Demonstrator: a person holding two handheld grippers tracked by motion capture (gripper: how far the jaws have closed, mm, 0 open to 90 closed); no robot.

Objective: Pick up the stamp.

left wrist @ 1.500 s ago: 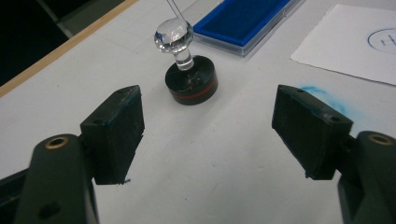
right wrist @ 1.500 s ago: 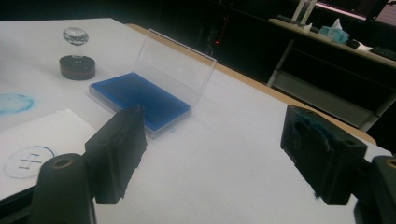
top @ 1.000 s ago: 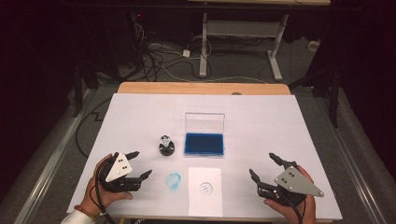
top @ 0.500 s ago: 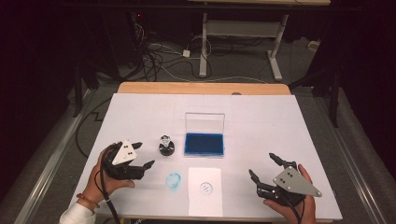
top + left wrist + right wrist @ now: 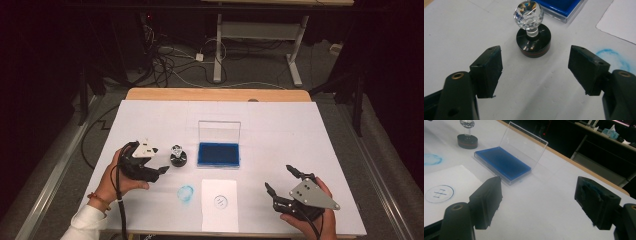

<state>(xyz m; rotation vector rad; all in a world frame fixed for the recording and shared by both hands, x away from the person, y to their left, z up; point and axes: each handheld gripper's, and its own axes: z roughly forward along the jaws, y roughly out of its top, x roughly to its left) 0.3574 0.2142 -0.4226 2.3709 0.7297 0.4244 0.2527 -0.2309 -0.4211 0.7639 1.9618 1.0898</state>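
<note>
A stamp [image 5: 177,156] with a crystal knob and a round black base [image 5: 533,42] stands upright on the white table, just left of the blue ink pad [image 5: 218,154]. My left gripper [image 5: 159,161] is open and points at the stamp from its left. The stamp stands a little beyond the fingertips [image 5: 536,62]; the jaws have just closed in slightly with nothing between them. Near the front right, my right gripper [image 5: 278,177] is open and holds nothing. It looks across at the ink pad [image 5: 502,162] and the stamp [image 5: 467,138].
The ink pad's clear lid [image 5: 219,131] stands open at its back. A white paper [image 5: 219,212] with a stamped circle [image 5: 439,192] lies at the front middle. Left of it, a blue ink ring [image 5: 185,193] marks the table. A wooden edge [image 5: 215,94] runs along the far side.
My left gripper has moved away from the front edge and rightward, close to the stamp. The right gripper has stayed where it was.
</note>
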